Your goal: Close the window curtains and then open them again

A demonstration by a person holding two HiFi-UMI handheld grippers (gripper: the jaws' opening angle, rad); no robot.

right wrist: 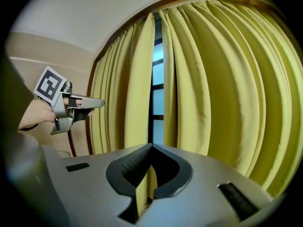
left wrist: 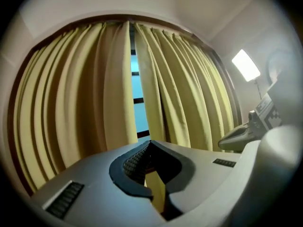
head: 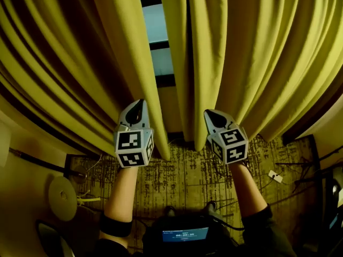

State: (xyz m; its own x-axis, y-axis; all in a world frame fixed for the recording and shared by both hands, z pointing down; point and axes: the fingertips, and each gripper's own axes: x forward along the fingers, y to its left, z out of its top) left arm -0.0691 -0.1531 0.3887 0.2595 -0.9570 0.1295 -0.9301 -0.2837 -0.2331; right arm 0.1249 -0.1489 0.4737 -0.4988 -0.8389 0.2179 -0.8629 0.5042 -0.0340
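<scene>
Two yellow curtains hang over the window: the left curtain [head: 80,63] and the right curtain [head: 257,52]. A narrow strip of window [head: 158,42] shows between their inner edges. My left gripper [head: 136,109] is held in front of the left curtain's inner edge, jaws shut with nothing between them. My right gripper [head: 214,114] is level with it before the right curtain's inner edge, also shut and empty. In the left gripper view the gripper [left wrist: 150,142] points at the gap [left wrist: 136,89]. The right gripper [right wrist: 151,145] points there too, and the left gripper [right wrist: 97,100] shows short of the cloth.
A patterned rug [head: 182,175] covers the floor below the curtains. A white round object [head: 62,197] lies at the left and cables with a small white plug [head: 276,176] at the right. A dark device with a lit screen [head: 185,233] hangs at my chest. A bright lamp [left wrist: 246,64] glows at the right.
</scene>
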